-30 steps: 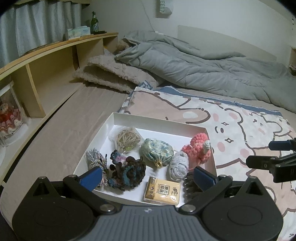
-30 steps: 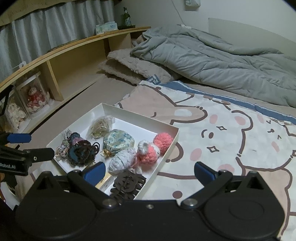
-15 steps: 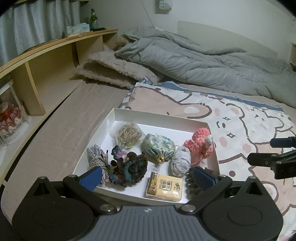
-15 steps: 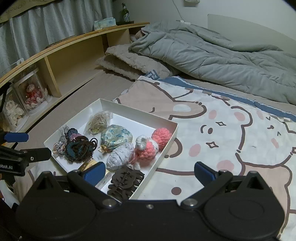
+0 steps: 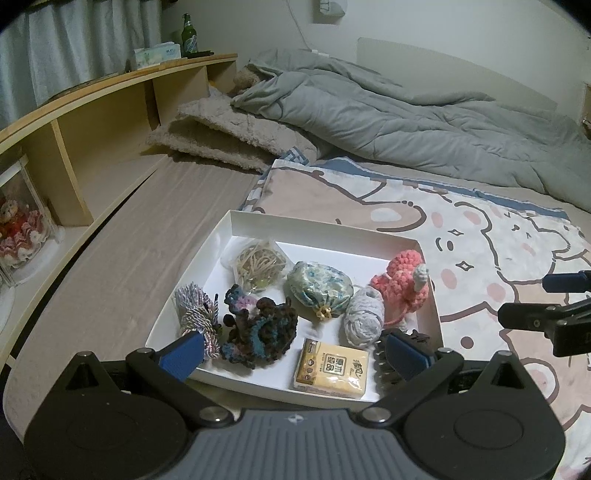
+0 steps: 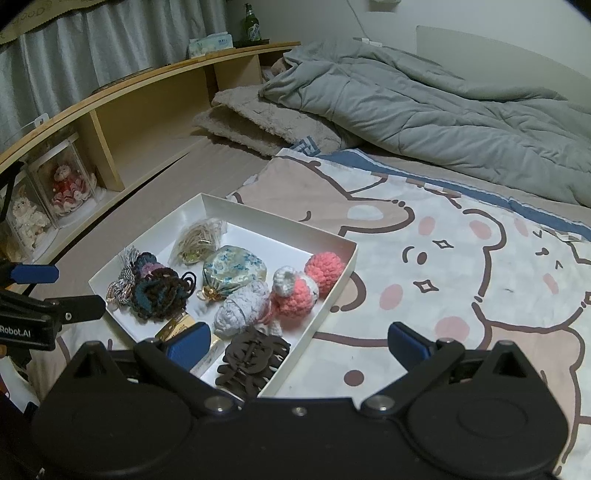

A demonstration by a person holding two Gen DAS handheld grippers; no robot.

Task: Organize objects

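Both views are drawing slightly nearer over the last second, left gripper (image 5: 295,349) and right gripper (image 6: 299,345) hanging wide-jawed and empty, small items all sitting inside the white tray (image 5: 325,229) at lower centre, none being shifted

Tray (image 5: 321,230) on bed blanket (image 5: 480,229), trinkets inside; shelf (image 5: 110,110) left, duvet (image 5: 406,122) behind.

**Dim bedroom, unmade bed**

A bed (image 5: 155,229) fills the room, with a crumpled grey duvet (image 5: 406,125) at its far end, a fuzzy beige pillow (image 5: 221,136) beside it and a bear-print blanket (image 6: 461,258) spread nearer. A wooden shelf (image 5: 107,110) runs along the left side under pale curtains (image 6: 92,44); a green bottle (image 5: 188,35) and tissue box (image 5: 157,55) stand on top. The wall (image 5: 443,33) is plain white.
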